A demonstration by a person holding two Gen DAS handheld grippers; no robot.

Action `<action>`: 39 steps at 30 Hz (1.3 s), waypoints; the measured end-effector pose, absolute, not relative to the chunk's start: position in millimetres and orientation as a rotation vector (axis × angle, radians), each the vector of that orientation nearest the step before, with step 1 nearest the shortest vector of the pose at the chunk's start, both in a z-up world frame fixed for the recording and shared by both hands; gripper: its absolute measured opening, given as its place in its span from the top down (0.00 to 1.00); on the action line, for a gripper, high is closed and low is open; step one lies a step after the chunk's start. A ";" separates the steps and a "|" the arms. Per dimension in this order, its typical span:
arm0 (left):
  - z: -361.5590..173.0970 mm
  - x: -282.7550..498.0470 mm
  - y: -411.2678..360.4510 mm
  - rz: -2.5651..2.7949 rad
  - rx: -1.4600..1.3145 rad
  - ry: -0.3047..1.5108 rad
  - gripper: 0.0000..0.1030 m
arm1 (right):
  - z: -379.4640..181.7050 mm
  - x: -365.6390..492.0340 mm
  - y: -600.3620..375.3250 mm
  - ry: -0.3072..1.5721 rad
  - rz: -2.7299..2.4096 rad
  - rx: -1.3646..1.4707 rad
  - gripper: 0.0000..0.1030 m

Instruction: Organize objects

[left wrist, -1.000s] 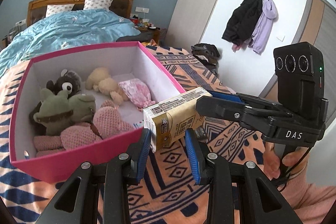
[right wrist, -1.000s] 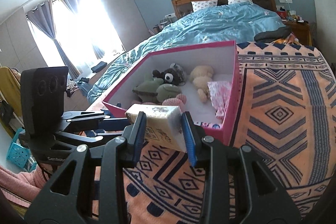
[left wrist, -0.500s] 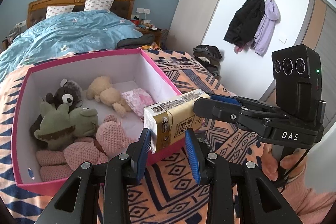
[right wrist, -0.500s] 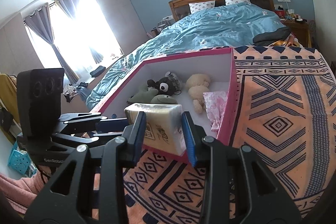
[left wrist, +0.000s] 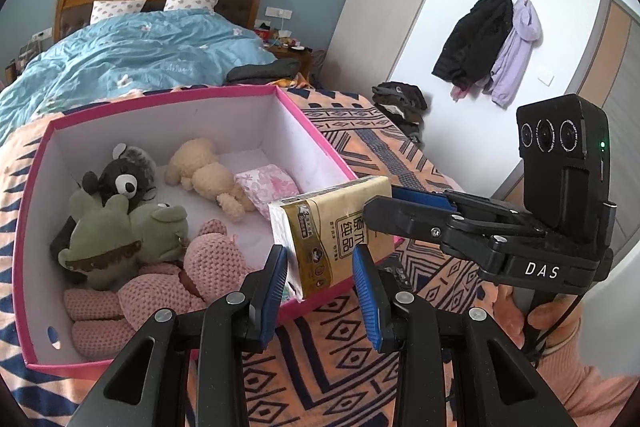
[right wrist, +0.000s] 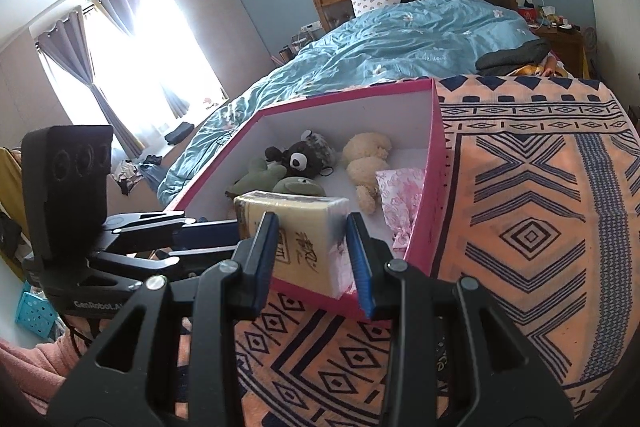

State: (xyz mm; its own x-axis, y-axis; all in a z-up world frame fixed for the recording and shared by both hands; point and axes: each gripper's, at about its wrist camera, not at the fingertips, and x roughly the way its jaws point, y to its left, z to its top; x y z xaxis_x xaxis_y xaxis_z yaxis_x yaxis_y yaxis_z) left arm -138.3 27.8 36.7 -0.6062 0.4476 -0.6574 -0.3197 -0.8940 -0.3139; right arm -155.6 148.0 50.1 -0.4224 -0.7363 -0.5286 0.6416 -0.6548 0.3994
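A yellow tissue pack [left wrist: 336,231] hangs over the near right corner of the pink box [left wrist: 308,123]. My right gripper [right wrist: 314,247] is shut on the tissue pack [right wrist: 304,231], and it also shows from the side in the left wrist view [left wrist: 404,211]. My left gripper [left wrist: 320,281] is open and empty, its fingers just below and in front of the pack. The pink box [right wrist: 434,163] holds several soft toys: a green frog [left wrist: 120,231], a dark bear [left wrist: 120,179], a cream bear [left wrist: 204,171], a pink knitted toy [left wrist: 180,279] and a pink floral pouch [left wrist: 268,187].
The box stands on a patterned orange and blue blanket [right wrist: 540,227] at the foot of a bed with a blue duvet [right wrist: 400,43]. Dark folded clothes [left wrist: 264,71] lie behind the box. Coats [left wrist: 492,47] hang on the right wall.
The right gripper has carried the tissue pack higher and further over the box's corner. Both cameras have risen and now look more down into the box.
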 end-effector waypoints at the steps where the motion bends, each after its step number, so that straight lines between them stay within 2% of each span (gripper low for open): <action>1: 35.9 -139.8 27.5 2.473 -1.082 -0.231 0.68 | 49.6 -156.4 147.4 -0.171 -2.118 0.878 0.63; 32: 13.9 -155.0 26.4 2.476 -1.170 -0.252 0.68 | 32.6 -165.7 138.7 -0.087 -2.184 0.959 0.62; 39: 19.8 -140.9 27.8 2.533 -1.112 -0.191 0.58 | 32.7 -158.7 148.5 -0.112 -2.179 0.937 0.58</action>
